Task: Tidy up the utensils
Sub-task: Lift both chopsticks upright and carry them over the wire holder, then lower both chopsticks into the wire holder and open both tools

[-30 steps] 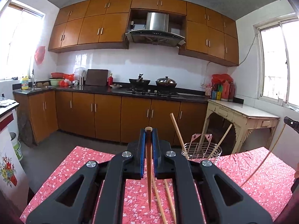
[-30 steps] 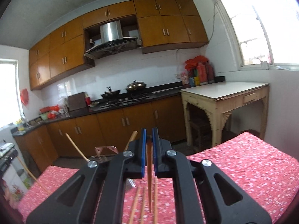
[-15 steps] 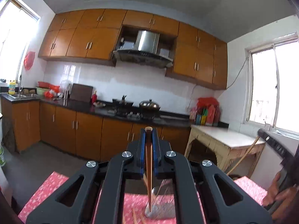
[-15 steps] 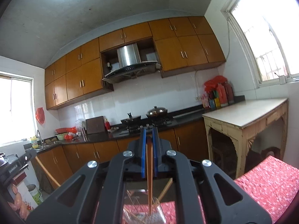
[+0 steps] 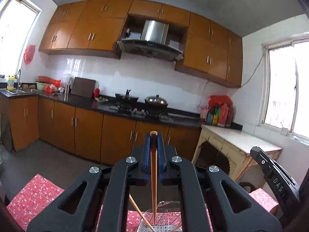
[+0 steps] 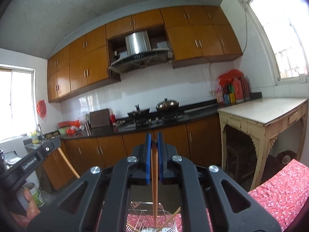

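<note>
My left gripper (image 5: 153, 135) is shut on a wooden chopstick (image 5: 153, 174) that hangs tip-down over a wire utensil basket (image 5: 160, 224). Another chopstick (image 5: 139, 212) leans inside that basket. My right gripper (image 6: 154, 137) is likewise shut on a wooden chopstick (image 6: 154, 183), whose tip reaches into the same wire basket (image 6: 146, 218), where more chopsticks (image 6: 173, 216) lean. The right gripper's body (image 5: 274, 177) shows at the right edge of the left wrist view. In the right wrist view the left gripper's body (image 6: 32, 160) and its chopstick (image 6: 68, 164) appear at the left.
The basket stands on a table under a red flowered cloth (image 5: 32, 195). Beyond it lie a kitchen counter with a stove and pans (image 5: 139, 104), wooden cabinets (image 5: 87, 129) and a cream side table (image 6: 266, 116). A person's hand (image 6: 29, 203) grips the left tool.
Both grippers moved forward and up over the basket, each still holding its chopstick. The table has dropped low in both views, and the chopstick tips now hang at the basket's mouth.
</note>
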### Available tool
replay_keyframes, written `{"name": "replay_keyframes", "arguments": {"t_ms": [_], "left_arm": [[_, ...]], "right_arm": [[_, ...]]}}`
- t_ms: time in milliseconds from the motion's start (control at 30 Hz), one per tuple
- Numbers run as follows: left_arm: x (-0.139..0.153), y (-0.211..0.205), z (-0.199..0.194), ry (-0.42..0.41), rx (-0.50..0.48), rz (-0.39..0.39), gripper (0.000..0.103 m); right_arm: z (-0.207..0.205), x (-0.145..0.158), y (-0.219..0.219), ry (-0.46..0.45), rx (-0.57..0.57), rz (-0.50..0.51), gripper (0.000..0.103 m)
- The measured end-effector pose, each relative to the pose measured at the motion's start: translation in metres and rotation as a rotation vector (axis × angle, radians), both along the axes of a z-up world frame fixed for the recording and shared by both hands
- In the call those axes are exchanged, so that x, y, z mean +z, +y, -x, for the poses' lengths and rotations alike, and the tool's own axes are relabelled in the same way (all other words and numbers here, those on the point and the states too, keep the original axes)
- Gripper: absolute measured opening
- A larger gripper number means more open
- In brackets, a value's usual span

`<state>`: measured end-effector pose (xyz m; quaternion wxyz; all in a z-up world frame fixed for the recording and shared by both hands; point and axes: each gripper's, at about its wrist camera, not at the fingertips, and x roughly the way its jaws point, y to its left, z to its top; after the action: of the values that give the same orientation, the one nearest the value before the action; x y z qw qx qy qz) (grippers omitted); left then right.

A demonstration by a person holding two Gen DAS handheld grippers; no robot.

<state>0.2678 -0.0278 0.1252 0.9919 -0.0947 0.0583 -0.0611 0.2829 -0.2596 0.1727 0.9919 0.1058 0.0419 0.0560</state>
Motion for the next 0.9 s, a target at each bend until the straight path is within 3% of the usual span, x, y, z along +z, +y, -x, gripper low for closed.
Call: {"name": "replay_keyframes", "arguments": {"t_ms": [433,900], "left_arm": [[-0.030,-0.006,-0.032,0.117,0.004,-0.042,0.007],[-0.029,-0.007,-0.035,0.160,-0.002,-0.061,0.007]], "right_arm": [[-0.049,-0.039,-0.005,0.170,0.043,-0.054,0.008],[-0.061,-0.044,0.005,0.189,0.015,-0.008,0.008]]}}
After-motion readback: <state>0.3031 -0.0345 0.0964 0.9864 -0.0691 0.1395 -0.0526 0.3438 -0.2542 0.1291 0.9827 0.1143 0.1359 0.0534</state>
